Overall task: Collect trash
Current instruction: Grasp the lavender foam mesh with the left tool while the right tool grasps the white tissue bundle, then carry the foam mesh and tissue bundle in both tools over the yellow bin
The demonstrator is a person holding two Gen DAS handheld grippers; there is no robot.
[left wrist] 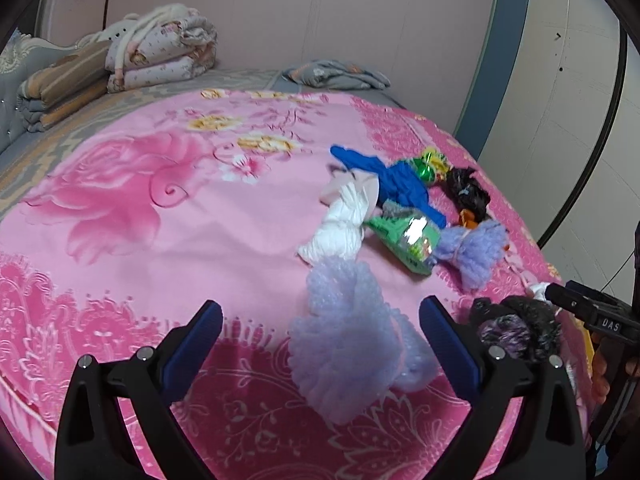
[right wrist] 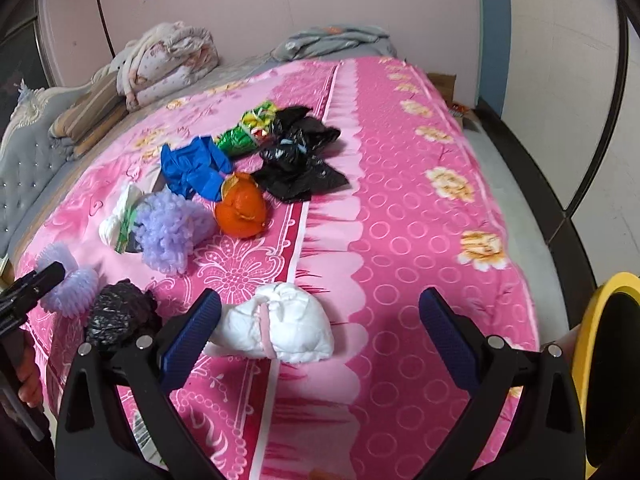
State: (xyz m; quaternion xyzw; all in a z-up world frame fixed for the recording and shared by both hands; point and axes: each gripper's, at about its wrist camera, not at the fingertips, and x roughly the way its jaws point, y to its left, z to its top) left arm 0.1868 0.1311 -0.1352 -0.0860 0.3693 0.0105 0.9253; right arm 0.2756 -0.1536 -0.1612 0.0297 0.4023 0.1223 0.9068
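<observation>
crumpled white wad (right wrist: pixel 276 326) between open gripper (right wrist: pixel 320 312) pads

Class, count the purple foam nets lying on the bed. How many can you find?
2. One purple net lies near the bed's edge, in front of the open left gripper. The other lies farther in, beside the orange ball. More may be hidden.

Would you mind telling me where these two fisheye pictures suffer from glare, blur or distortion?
Left wrist view: glare whitens the face of the green foil snack packet; the lilac foam net between the open left gripper fingers looks soft, and the wall seams bow. Right wrist view: sharper, with the white tied plastic bundle crisp before the open right gripper; the pink floral bedspread edge curves, and the corners are vignetted black.
</observation>
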